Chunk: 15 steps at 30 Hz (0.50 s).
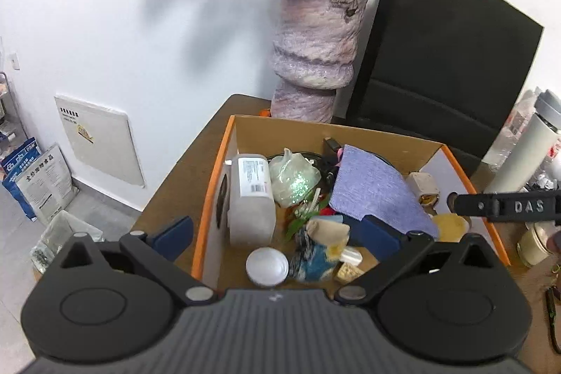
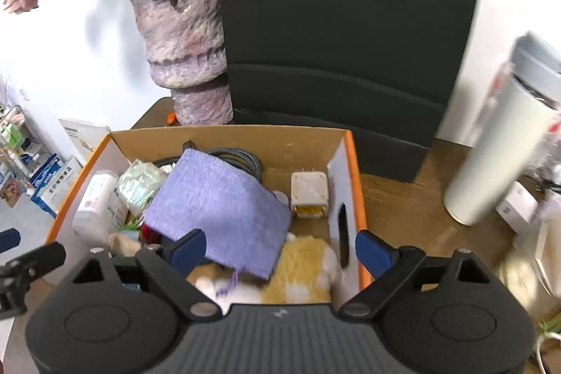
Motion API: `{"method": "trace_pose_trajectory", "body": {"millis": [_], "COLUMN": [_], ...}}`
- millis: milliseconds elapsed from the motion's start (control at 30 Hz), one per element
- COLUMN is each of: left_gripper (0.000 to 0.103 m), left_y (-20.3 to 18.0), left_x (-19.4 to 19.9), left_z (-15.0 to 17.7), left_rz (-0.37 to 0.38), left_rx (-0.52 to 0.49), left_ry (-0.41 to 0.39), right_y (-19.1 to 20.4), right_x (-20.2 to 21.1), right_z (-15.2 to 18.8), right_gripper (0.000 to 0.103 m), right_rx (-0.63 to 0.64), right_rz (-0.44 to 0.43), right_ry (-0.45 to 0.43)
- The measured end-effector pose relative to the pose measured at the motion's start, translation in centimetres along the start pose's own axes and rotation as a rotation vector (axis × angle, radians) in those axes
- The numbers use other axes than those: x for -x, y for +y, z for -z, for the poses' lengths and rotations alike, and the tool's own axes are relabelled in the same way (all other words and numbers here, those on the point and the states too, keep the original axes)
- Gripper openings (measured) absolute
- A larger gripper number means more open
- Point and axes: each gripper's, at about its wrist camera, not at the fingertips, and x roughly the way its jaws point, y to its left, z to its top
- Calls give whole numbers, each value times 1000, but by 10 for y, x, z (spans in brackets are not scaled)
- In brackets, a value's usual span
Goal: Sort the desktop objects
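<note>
- Hovering over the cardboard box (image 1: 354,135), we log its load: purple cloth (image 1: 371,184), white bottle (image 1: 250,195), plush toy (image 2: 301,272), white charger (image 2: 309,191), all heaped ahead of and below both tools.
- Left gripper (image 1: 277,232): spread, empty.
- Right gripper (image 2: 280,251): spread, empty, straddling the box's right wall.
- Risks, in our judgement: a finger catching that wall; the cloth dragging neighbours out; the white tumbler (image 2: 491,156), right of the box, toppling.

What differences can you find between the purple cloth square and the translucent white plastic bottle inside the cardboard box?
The purple cloth square is flat, soft and woven; the translucent white plastic bottle is bulky and rigid. The cloth is plain, while the bottle carries a printed label. The cloth lies tilted over other items; the bottle lies along the left wall. Both are in the orange-edged cardboard box.
</note>
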Motion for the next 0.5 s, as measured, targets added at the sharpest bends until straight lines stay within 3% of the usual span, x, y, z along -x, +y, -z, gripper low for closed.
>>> {"method": "trace_pose_trajectory", "body": {"millis": [267,500], "left_gripper": [103,103], "left_y": [2,9], "left_x": [41,59], "left_z": [30,72], "left_rz": [8,19], "left_rx": [-62,-47], "left_ry": [-53,-29], "right_y": [21,39], "right_x": [67,100], "right_z": [52,110], "right_gripper": [96,98], "right_rx": [25,37], "right_rz": [53,72], "right_ry": [-160,-252]}}
